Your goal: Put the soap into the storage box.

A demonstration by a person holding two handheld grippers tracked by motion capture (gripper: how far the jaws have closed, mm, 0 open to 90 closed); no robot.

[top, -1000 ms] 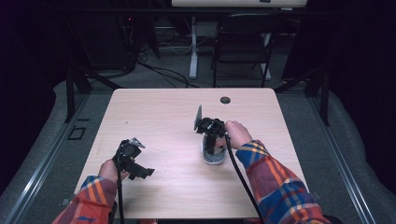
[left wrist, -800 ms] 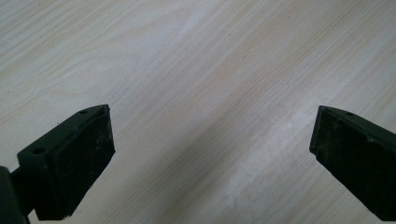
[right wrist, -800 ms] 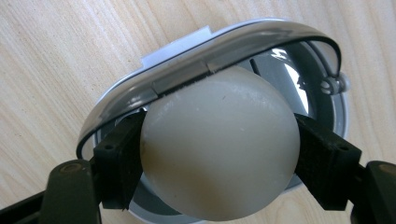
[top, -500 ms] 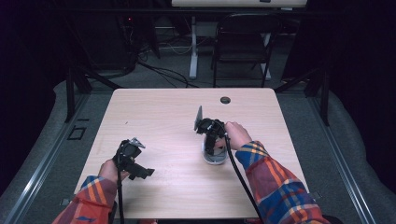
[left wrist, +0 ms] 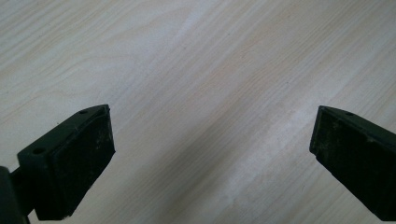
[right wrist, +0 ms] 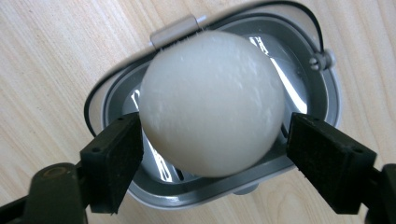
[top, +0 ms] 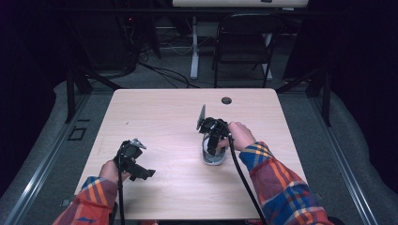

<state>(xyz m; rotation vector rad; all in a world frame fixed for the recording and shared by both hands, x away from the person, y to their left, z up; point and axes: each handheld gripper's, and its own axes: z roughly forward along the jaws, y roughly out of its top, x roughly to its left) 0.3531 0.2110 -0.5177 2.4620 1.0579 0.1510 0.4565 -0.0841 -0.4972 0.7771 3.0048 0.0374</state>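
The right gripper point(top: 212, 143) points straight down over a grey egg slicer point(right wrist: 299, 98) lying right of the table's point(top: 155, 112) centre. Its jaws flank a white egg point(right wrist: 212, 102) seated in the slicer; whether both pads touch it is unclear. The left gripper point(left wrist: 210, 154), at the table's 7 o'clock, hovers with jaws wide over bare wood.

white egg point(right wrist: 212, 102) | grey holder point(right wrist: 322, 98) (shiny inside) | plaid sleeve point(top: 281, 187)
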